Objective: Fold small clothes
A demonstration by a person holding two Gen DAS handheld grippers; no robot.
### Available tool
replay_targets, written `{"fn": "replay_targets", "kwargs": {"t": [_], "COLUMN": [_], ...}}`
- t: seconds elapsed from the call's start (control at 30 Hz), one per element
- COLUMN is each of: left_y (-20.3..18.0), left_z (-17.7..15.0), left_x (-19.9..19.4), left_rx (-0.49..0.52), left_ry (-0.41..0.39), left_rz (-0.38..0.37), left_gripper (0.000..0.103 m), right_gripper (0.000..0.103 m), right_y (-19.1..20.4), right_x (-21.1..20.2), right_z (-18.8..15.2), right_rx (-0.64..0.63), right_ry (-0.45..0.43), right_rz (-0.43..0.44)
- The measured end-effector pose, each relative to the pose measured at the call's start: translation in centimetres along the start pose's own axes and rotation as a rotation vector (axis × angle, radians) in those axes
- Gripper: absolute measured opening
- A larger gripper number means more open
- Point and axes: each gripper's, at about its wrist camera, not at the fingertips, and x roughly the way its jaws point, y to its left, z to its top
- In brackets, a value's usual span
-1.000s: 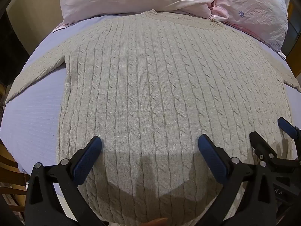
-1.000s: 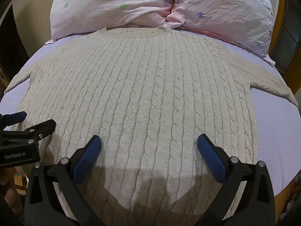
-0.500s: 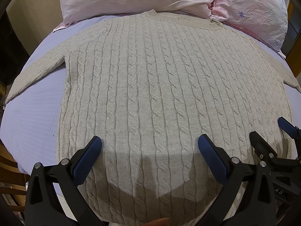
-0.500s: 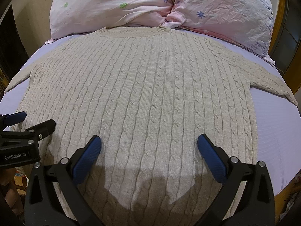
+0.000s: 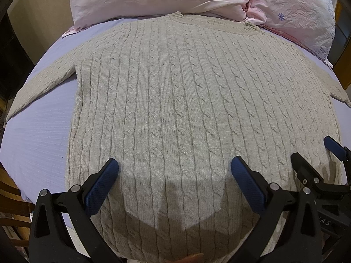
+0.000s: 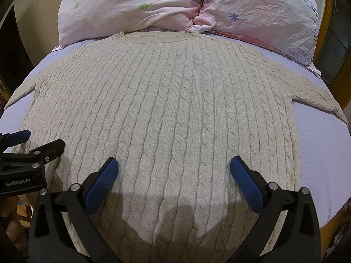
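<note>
A beige cable-knit sweater [image 5: 186,109] lies flat on a lilac bed sheet [image 5: 37,135], collar toward the pillows, both sleeves spread out to the sides. It also fills the right wrist view [image 6: 175,109]. My left gripper [image 5: 174,171] is open and empty, hovering above the sweater's hem on the left half. My right gripper [image 6: 174,171] is open and empty above the hem on the right half. Each gripper shows in the other's view: the right gripper [image 5: 316,153] at the right edge, the left gripper [image 6: 39,140] at the left edge.
Two pink floral pillows [image 6: 136,6] [image 6: 263,15] lie against the sweater's collar at the head of the bed. Wooden furniture [image 5: 8,188] stands beside the bed's left edge. A wooden frame [image 6: 329,22] rises at the right.
Both grippers have stayed open and almost still over the hem. The left wrist view has shifted very slightly.
</note>
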Motion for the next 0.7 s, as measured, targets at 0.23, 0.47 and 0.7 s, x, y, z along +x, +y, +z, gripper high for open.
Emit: {"fn": "replay_targets", "kwargs": {"t": [0.23,0.47,0.7], "left_y": [0.00,0.00,-0.01], "left_z": [0.00,-0.01,0.06], "left_x": [0.00,0.00,0.01], "left_rx": [0.000,0.001,0.003], "left_ry": [-0.001,-0.004,-0.006], "left_rz": [0.000,-0.001,0.000], "left_gripper": [0.102,0.102,0.102], "right_gripper": [0.101,0.101,0.101], "right_y": [0.00,0.00,0.01], "right_x": [0.00,0.01,0.02], "right_z": [0.00,-0.02,-0.04], "right_rx": [0.000,0.000,0.000], "right_ry": [0.000,0.001,0.001], "right_rz": [0.000,0.000,0.000]}}
